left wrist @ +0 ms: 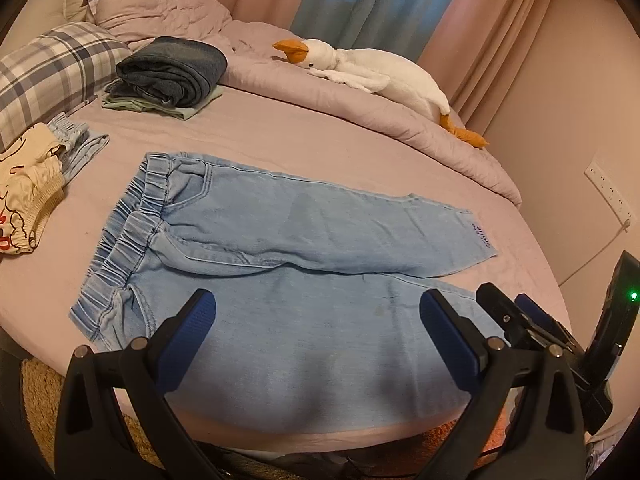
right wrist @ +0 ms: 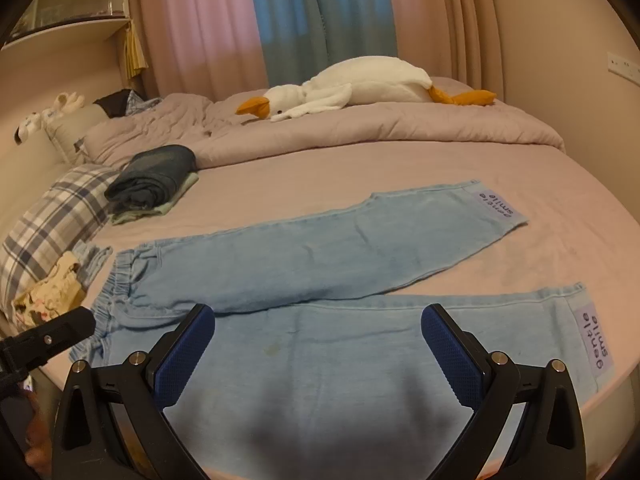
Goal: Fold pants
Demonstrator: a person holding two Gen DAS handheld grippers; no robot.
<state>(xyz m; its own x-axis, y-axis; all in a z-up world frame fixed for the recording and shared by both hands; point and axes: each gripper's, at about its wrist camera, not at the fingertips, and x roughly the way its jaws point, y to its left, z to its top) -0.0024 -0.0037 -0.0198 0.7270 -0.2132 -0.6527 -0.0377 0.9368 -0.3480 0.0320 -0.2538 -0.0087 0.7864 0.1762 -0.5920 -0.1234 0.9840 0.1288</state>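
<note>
Bed [right wrist: 320,168] holds one pants [right wrist: 304,264]; two hand-held grippers, left [left wrist: 318,312], right [right wrist: 318,324], released.

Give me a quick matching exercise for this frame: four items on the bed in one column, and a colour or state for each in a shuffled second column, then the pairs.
Items
1. pants
2. goose plush
3. pillow
4. folded stack

Descriptions
A. checked in grey and white, at the left edge of the bed
B. light blue denim, spread flat with the legs apart
C. dark denim on top of a pale green piece
D. white with an orange beak, lying on the rumpled quilt

Pairs: 1-B, 2-D, 3-A, 4-C
</note>
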